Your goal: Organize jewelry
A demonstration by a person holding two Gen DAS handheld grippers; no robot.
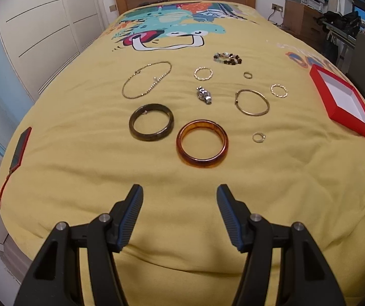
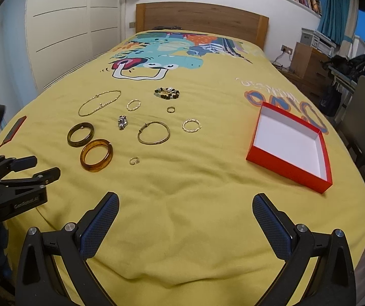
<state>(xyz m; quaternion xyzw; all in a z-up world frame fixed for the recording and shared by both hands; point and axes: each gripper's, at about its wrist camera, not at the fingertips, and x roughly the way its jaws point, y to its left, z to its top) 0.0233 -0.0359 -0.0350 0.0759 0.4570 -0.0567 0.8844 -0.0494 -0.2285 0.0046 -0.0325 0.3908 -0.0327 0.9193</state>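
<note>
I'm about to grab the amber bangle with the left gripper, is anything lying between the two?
Nothing visible. Only bare yellow bedspread lies between the open left gripper and the amber bangle. The dark bangle sits up and to the left, and the small ring lies off to the right.

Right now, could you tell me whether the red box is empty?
Empty: the red box shows only its bare white floor, and the jewellery lies on the bedspread.

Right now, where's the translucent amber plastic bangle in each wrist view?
Left wrist: translucent amber plastic bangle sits centre frame, straight ahead of the open left gripper.
Right wrist: same bangle lies left of centre.
Shared landmark: dark olive bangle, just beyond it to the left.
</note>
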